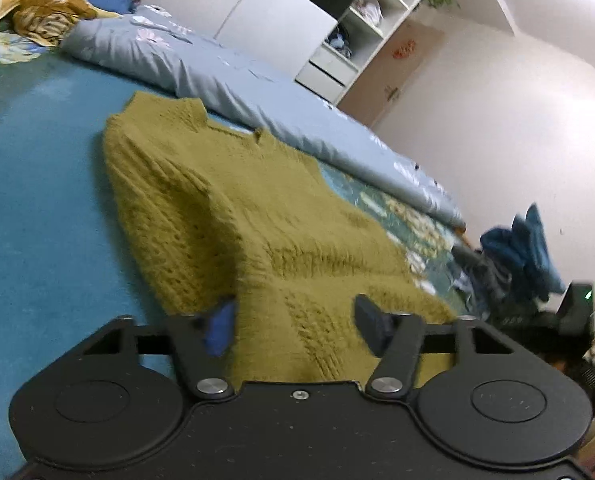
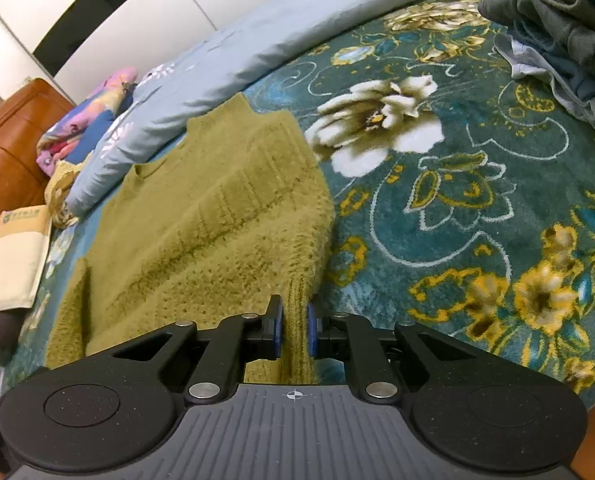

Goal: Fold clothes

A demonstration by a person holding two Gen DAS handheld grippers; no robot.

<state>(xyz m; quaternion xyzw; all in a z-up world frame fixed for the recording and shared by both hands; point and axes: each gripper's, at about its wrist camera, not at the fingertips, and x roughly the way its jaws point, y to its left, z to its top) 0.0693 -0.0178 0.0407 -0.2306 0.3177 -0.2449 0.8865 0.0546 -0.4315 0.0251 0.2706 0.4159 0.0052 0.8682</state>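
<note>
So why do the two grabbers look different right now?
The left gripper has its fingers wide apart, with the sweater lying loose between them; the right gripper has its fingers pinched tight on the sweater's ribbed edge. The left shows one blue pad and one dark finger; the right shows both blue pads. Both are black and sit over the same sweater.

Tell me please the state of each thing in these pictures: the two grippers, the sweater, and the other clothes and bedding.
left gripper: open, fingers apart over the sweater hem.
right gripper: shut on the sweater edge.
olive sweater: lying on the bed, partly folded, one side lifted.
grey-blue quilt: folded into a long roll beside the sweater.
pile of clothes: unfolded, heaped at the bed's corner.
</note>
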